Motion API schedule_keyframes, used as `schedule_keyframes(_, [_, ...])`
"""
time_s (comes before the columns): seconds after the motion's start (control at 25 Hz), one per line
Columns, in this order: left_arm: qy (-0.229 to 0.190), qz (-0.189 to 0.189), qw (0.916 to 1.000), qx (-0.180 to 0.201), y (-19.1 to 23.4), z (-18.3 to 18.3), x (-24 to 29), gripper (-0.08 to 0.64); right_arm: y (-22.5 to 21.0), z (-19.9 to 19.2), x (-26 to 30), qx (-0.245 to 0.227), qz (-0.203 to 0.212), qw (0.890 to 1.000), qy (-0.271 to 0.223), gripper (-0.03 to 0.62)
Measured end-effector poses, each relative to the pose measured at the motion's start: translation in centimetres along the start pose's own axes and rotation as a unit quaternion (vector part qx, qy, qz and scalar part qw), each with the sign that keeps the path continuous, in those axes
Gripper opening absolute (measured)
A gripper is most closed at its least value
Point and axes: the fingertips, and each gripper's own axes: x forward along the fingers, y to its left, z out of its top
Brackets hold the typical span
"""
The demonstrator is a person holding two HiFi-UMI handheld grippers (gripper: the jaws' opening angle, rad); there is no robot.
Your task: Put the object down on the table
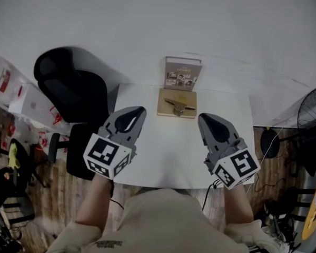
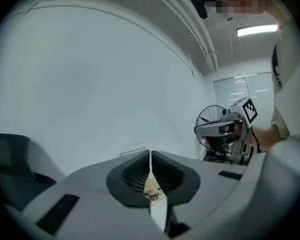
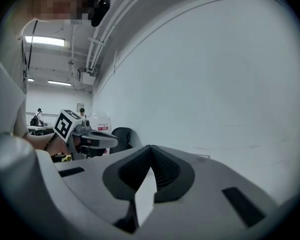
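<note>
A small wooden model (image 1: 178, 106) lies on a square wooden board (image 1: 165, 109) at the far side of the white table (image 1: 168, 157), apart from both grippers. My left gripper (image 1: 140, 110) hovers over the table's left half with its jaws shut and nothing between them. My right gripper (image 1: 203, 118) hovers over the right half, also shut and holding nothing. In the left gripper view the pressed jaws (image 2: 150, 155) leave a slit through which a bit of the board (image 2: 151, 192) shows. The right gripper view has its jaws (image 3: 151, 149) closed against a blank wall.
A book (image 1: 183, 74) stands upright behind the board at the table's back edge. A black office chair (image 1: 73, 91) stands left of the table and a floor fan (image 1: 313, 107) to the right. Boxes and clutter (image 1: 21, 104) sit on the floor at left.
</note>
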Motion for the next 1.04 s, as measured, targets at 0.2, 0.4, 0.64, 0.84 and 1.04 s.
schedule_keyframes(0.2, [-0.004,-0.001,0.9999,-0.011,-0.7,-0.3,-1.7,0.029,0.8,-0.3,-1.9,-0.01,0.018,1.0,0.011,0.021])
schedule_keyframes(0.4, [0.001,0.008,0.9996,-0.028,-0.4,-2.0,-3.3,0.029,1.9,-1.6,-3.0,-0.007,0.026,0.999,0.03,0.023])
schedule_keyframes(0.64, [0.005,0.016,0.9988,-0.047,-1.0,-2.9,-4.4,0.029,2.6,-3.5,-3.4,0.008,0.03,0.998,0.051,0.023])
schedule_keyframes(0.84, [0.013,0.017,0.9991,-0.036,-1.1,-2.9,-4.3,0.029,2.2,-4.2,-2.8,0.006,0.029,0.998,0.06,0.023])
schedule_keyframes(1.04, [0.015,0.017,0.9993,-0.031,-1.4,-2.9,-4.4,0.029,1.8,-4.1,-2.8,0.001,0.022,0.998,0.057,0.023])
